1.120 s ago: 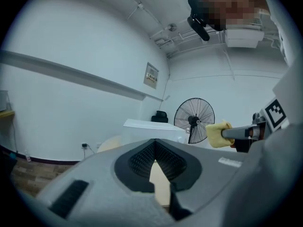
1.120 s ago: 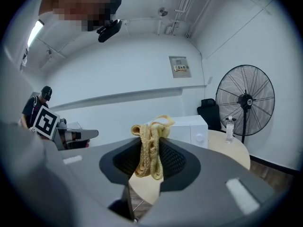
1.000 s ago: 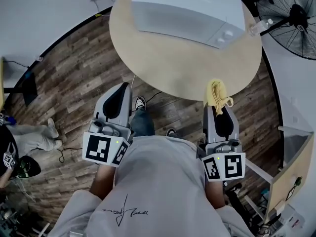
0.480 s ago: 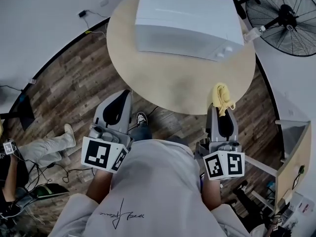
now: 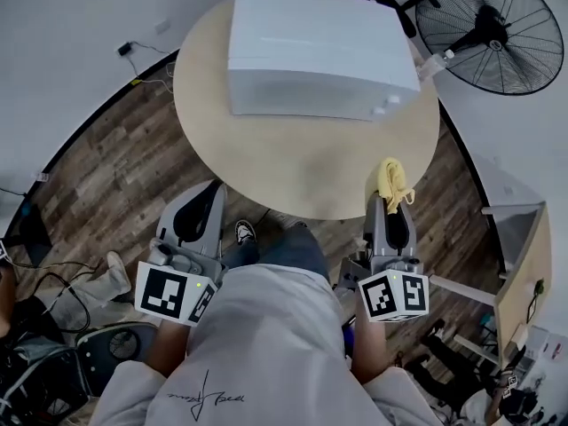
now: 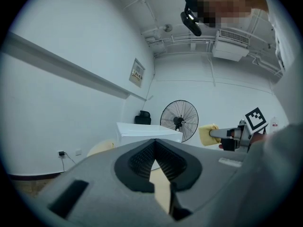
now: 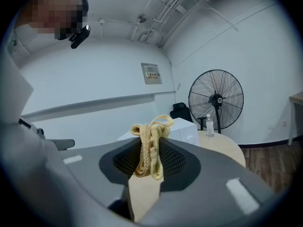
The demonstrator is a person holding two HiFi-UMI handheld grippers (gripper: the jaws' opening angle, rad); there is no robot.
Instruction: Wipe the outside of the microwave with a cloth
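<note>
Cloth [image 7: 150, 145], yellow and bunched into folds, is clamped between the jaws of your right hand-held gripper [image 5: 391, 201]. That hand-held gripper is on your side of the microwave [image 5: 311, 51], off toward its right end. The cloth pokes out past the jaw tips toward the microwave, well apart from its front face and not touching it.

Your left hand-held gripper [image 6: 154, 142] is also on your side of the microwave, toward its left end, and about as far back from it as the right one. Its jaws are together at the tips with nothing between them.

Round pale counter [image 5: 302, 162] carries the microwave. The cloth's tip reaches over the counter rim nearest you. The left jaws are short of the rim, over wood plank floor [image 5: 115, 167].

The microwave is white, its knobs at the right of its front face. A clear bottle [image 5: 432, 63] stands just beside the microwave's right side. A black fan [image 5: 488, 29] stands beyond the microwave's right side, off the counter.
</note>
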